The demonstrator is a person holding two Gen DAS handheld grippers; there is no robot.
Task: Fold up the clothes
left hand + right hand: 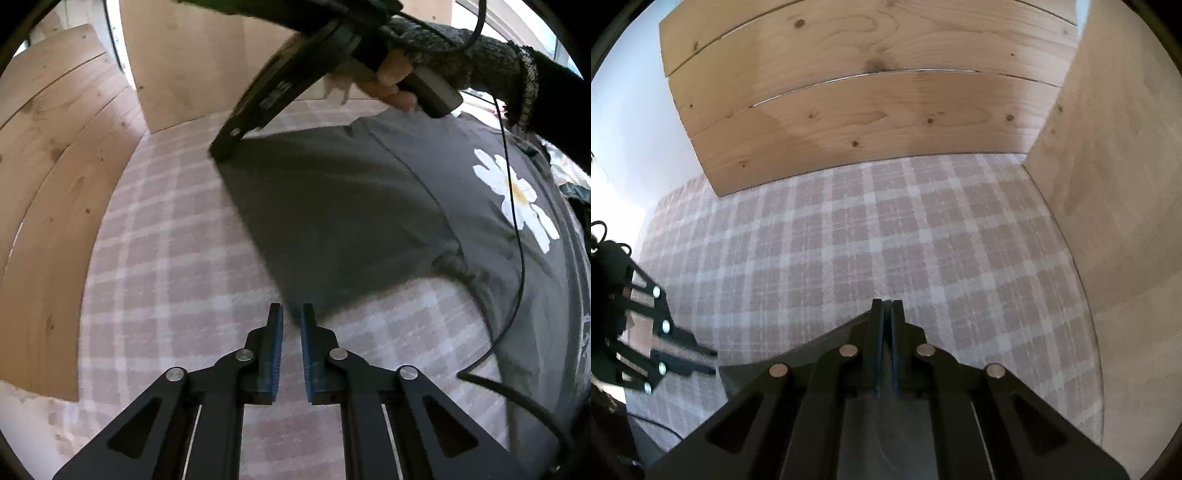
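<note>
Below, a dark grey T-shirt (332,206) of soft, matte knit lies spread flat on a plaid cloth (166,258) checked in pale pink and white, which covers the surface beneath; whether that surface is a bed or a tabletop cannot be told. One sleeve of the garment points toward the near left, and a white daisy print (517,195) with a yellow centre marks the chest at the right. Knotty pine boards (868,103) with visible seams rise along the far edge of the cloth, and a smoother pale wooden panel (1108,184) closes the side, forming a corner; between the shirt's edge and these walls a broad band of bare plaid stays free. The left tongs (291,325), black linkage with ribbed blue pads, stand narrowed to a slim gap, their tips at the sleeve's lower hem; whether fabric lies between the pads cannot be told. The right tongs (886,314) are pressed together on the shirt's far sleeve corner, with grey fabric running under and between their fingers in the wrist view. From the left view they reach down from above, gripped by a hand (395,81) in a grey knitted fingerless glove, with a thin black cable (517,258) trailing across the shirt.
</note>
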